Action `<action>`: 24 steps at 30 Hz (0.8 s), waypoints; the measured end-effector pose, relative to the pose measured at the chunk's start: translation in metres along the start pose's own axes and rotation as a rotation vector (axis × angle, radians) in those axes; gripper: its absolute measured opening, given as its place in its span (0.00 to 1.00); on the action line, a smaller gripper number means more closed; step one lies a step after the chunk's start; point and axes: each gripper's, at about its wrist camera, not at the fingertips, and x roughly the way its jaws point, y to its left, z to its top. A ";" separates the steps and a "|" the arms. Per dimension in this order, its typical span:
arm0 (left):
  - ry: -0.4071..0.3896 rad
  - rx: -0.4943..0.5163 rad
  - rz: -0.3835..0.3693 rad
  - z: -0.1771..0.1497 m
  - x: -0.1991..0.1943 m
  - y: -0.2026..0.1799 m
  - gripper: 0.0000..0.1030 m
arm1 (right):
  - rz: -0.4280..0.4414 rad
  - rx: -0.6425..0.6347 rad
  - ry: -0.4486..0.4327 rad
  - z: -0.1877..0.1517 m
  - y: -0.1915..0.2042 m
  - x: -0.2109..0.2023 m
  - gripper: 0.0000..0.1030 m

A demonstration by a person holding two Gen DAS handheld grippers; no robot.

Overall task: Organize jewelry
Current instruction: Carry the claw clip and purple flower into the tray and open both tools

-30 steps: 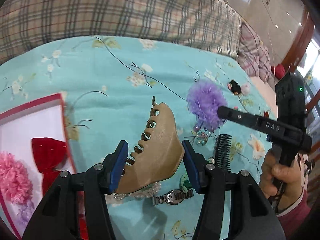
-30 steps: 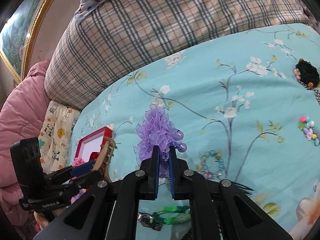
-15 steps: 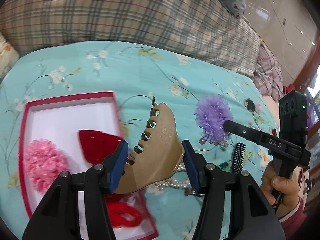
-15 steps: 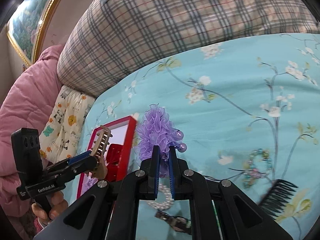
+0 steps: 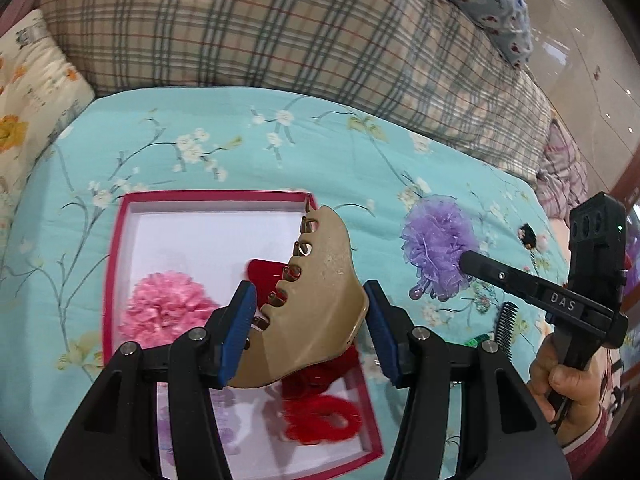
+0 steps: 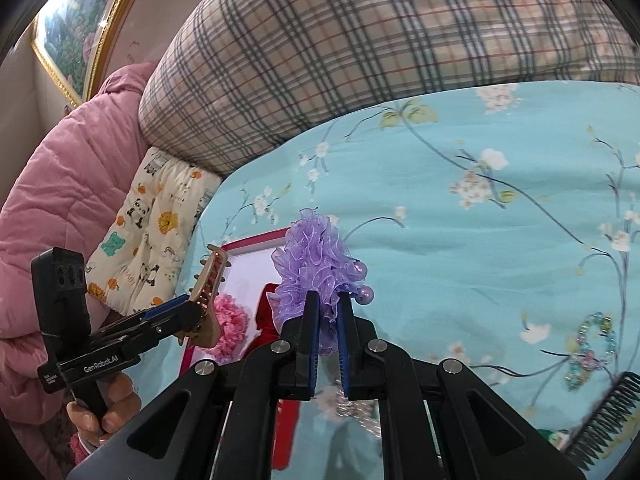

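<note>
Turquoise floral bedspread (image 5: pixel 240 160) is backed by a plaid pillow (image 5: pixel 260 28). Red-rimmed box (image 5: pixel 114 248) w/ pink pom-pom (image 5: pixel 160 312) & red scrunchie (image 5: pixel 320 420) is laid on it. Tan hair claw (image 5: pixel 316 312) is clamped by left gripper (image 5: pixel 310 328) above the box. Purple ruffle scrunchie (image 6: pixel 316 268) is pinched in right gripper (image 6: pixel 328 344), jaws nearly together, just beside the box's right edge. Black comb (image 6: pixel 604 416) & bead bracelet (image 6: pixel 592 348) are left on the spread.
</note>
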 end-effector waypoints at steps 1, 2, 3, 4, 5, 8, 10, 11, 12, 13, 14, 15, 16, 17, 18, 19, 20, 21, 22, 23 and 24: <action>-0.001 -0.007 0.006 0.000 0.000 0.004 0.52 | 0.006 -0.004 0.004 0.000 0.003 0.003 0.07; -0.002 -0.014 0.011 0.001 -0.001 0.008 0.52 | 0.010 -0.008 0.006 0.000 0.007 0.006 0.07; -0.004 -0.020 0.015 0.002 -0.001 0.012 0.52 | 0.016 -0.014 0.010 0.001 0.011 0.010 0.07; -0.006 -0.026 0.021 0.002 -0.002 0.016 0.52 | 0.020 -0.017 0.014 0.001 0.015 0.014 0.07; -0.007 -0.030 0.025 0.003 -0.002 0.019 0.52 | 0.026 -0.021 0.017 0.002 0.019 0.018 0.07; -0.011 -0.046 0.042 0.006 -0.003 0.030 0.52 | 0.041 -0.034 0.027 0.004 0.031 0.031 0.07; -0.012 -0.059 0.056 0.009 -0.003 0.039 0.52 | 0.047 -0.040 0.031 0.004 0.037 0.037 0.07; -0.011 -0.065 0.059 0.009 -0.002 0.042 0.52 | 0.053 -0.043 0.036 0.005 0.041 0.043 0.07; -0.010 -0.074 0.063 0.010 -0.001 0.047 0.52 | 0.058 -0.045 0.040 0.005 0.044 0.047 0.07; -0.009 -0.081 0.071 0.011 0.000 0.051 0.52 | 0.060 -0.049 0.043 0.006 0.048 0.052 0.07; -0.009 -0.086 0.079 0.011 0.001 0.054 0.52 | 0.062 -0.052 0.048 0.006 0.051 0.057 0.07; -0.008 -0.091 0.084 0.012 0.002 0.057 0.52 | 0.064 -0.053 0.052 0.006 0.053 0.060 0.07; -0.007 -0.099 0.088 0.013 0.004 0.061 0.52 | 0.064 -0.054 0.057 0.006 0.055 0.065 0.07; -0.005 -0.108 0.094 0.014 0.006 0.065 0.52 | 0.062 -0.056 0.064 0.005 0.057 0.071 0.07; -0.004 -0.111 0.100 0.015 0.008 0.068 0.52 | 0.061 -0.057 0.068 0.005 0.058 0.074 0.07; -0.001 -0.113 0.115 0.015 0.011 0.071 0.52 | 0.058 -0.057 0.072 0.004 0.059 0.080 0.07; 0.000 -0.114 0.126 0.016 0.014 0.072 0.52 | 0.053 -0.055 0.077 0.004 0.060 0.085 0.07; 0.003 -0.116 0.140 0.017 0.017 0.075 0.52 | 0.050 -0.053 0.081 0.004 0.060 0.089 0.07; 0.006 -0.119 0.147 0.017 0.020 0.077 0.52 | 0.046 -0.050 0.085 0.005 0.059 0.095 0.07; 0.010 -0.121 0.150 0.018 0.023 0.079 0.52 | 0.043 -0.047 0.093 0.005 0.059 0.100 0.07; 0.014 -0.123 0.155 0.018 0.026 0.081 0.52 | 0.040 -0.047 0.098 0.005 0.059 0.103 0.07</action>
